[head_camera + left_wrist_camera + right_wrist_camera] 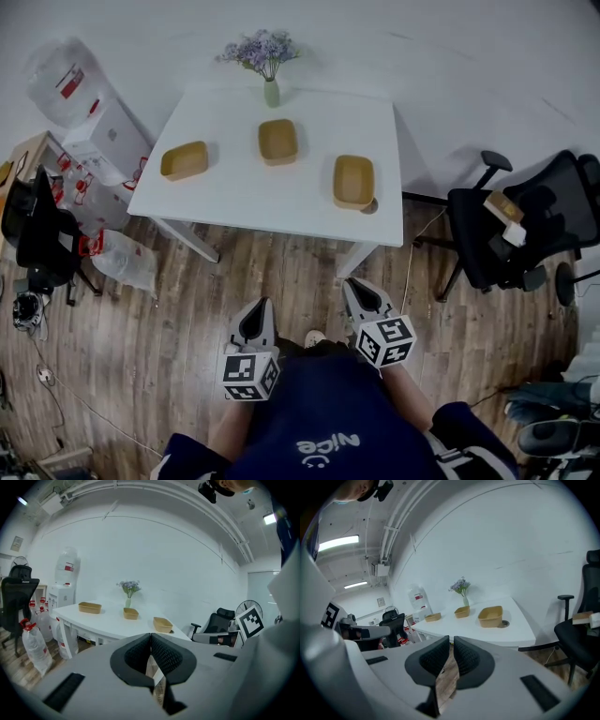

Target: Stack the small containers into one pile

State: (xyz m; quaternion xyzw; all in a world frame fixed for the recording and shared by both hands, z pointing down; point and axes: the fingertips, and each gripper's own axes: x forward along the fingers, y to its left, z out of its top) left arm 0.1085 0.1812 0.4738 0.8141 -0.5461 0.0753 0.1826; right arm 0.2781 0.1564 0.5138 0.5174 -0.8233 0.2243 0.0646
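Three small tan containers sit apart on the white table (281, 197): one at the left (185, 159), one in the middle (278, 141) and one at the right (353, 180). All three look empty, and they also show in the left gripper view (90, 607) (131, 613) (162, 624) and the right gripper view (432, 617) (462, 611) (491, 616). Both grippers hang over the wooden floor, short of the table's near edge. The left gripper (260, 305) (150, 635) is shut and empty. The right gripper (352, 283) (451, 639) is shut with nothing in it.
A vase of purple flowers (270, 89) stands at the table's far edge. A black office chair (525, 225) is to the right of the table. Water bottles (127, 262), a water dispenser (89, 112) and another black chair (37, 230) stand to the left.
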